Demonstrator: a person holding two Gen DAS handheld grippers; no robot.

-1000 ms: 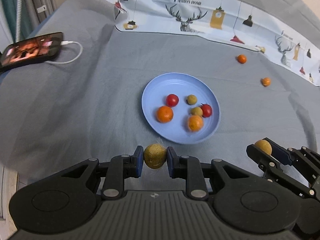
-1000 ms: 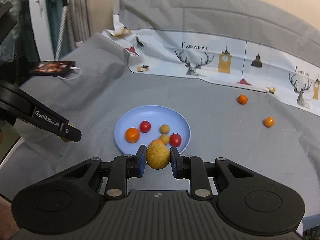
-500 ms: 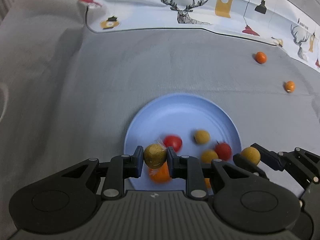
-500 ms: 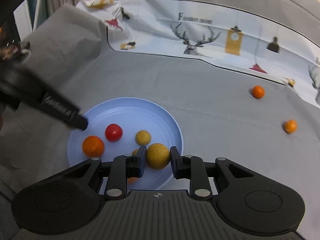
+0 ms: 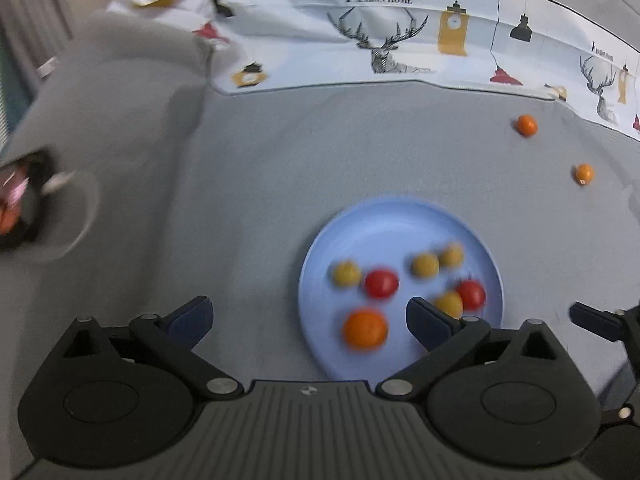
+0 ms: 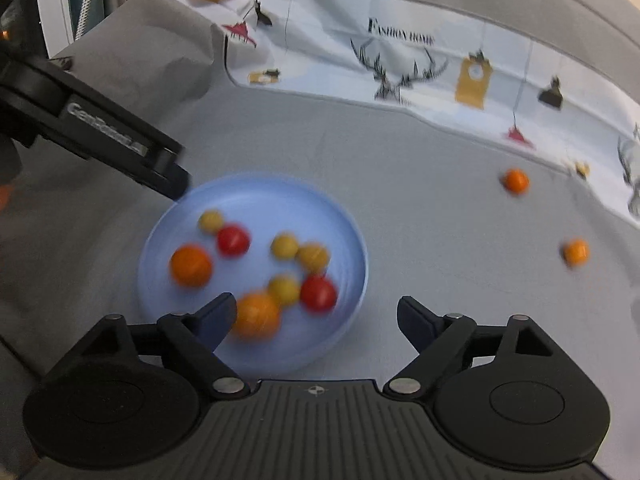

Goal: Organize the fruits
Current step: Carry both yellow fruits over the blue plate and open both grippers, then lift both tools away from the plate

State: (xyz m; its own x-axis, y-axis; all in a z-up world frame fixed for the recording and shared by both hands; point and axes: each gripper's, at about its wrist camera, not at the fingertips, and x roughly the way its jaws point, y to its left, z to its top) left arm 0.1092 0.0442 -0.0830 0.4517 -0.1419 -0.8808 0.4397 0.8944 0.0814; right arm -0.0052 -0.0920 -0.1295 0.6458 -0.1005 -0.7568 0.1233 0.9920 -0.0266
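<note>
The plate (image 5: 400, 216) lies on the grey cloth (image 5: 280, 160), ahead of and below both grippers, holding round fruits (image 6: 191, 265) that show no long axis. The left gripper (image 5: 310, 316) has just been opening; its jaws stand wide apart with nothing gripped, the plate's left half showing between them. The right gripper (image 6: 316, 314) has also just been opening and is empty, the plate's right part behind its gap. Both tilt steeply down. Two small oranges (image 5: 526, 125) sit well apart, far right, near the printed sheet (image 5: 400, 40).

Black hand-held gripper (image 5: 308, 318), blue pads (image 5: 192, 314)
</note>
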